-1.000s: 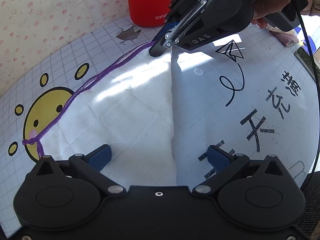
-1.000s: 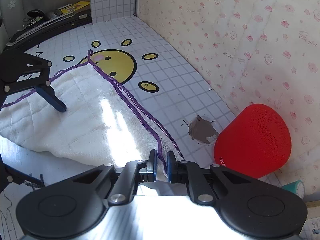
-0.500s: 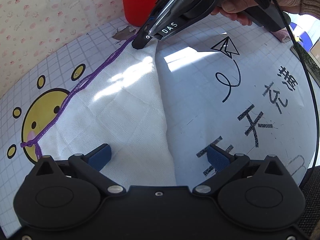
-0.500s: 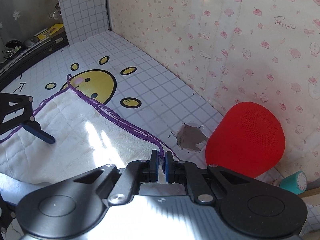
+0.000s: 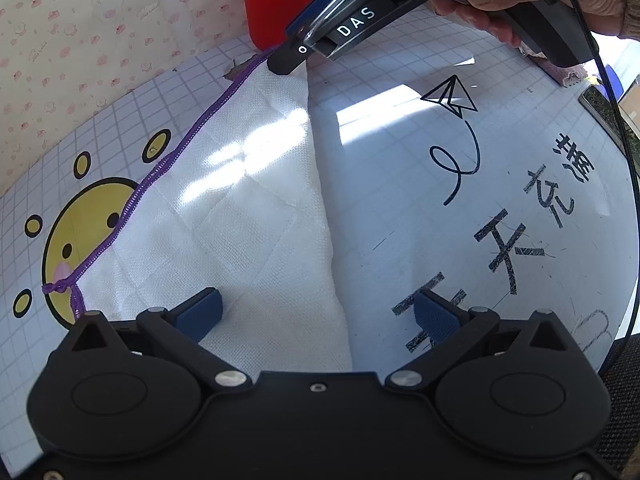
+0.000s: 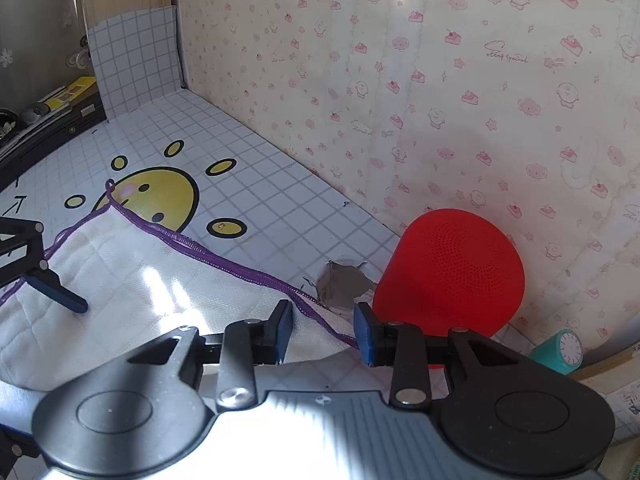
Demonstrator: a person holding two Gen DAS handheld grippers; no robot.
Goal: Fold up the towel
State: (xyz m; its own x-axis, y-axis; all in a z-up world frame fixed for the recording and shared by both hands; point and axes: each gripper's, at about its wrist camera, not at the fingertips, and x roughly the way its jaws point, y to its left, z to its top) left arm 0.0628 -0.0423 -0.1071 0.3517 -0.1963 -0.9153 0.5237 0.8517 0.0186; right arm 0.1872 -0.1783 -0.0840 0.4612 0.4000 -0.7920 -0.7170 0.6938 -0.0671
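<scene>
While both hand-held grippers gape wide, towel [image 5: 248, 216] flat, purple hem diagonal toward speaker [image 6: 448, 272].

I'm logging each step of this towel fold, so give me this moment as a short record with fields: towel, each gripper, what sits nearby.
towel: white towel with purple stitched edge, lying folded on the grid-pattern mat
left gripper: left gripper open, one finger over the towel's near end, the other over bare mat
right gripper: right gripper open, fingers either side of the towel's far corner
nearby: red speaker by the wall, just past that corner; small teal clock beside it
mat damage: torn patch near the corner
</scene>
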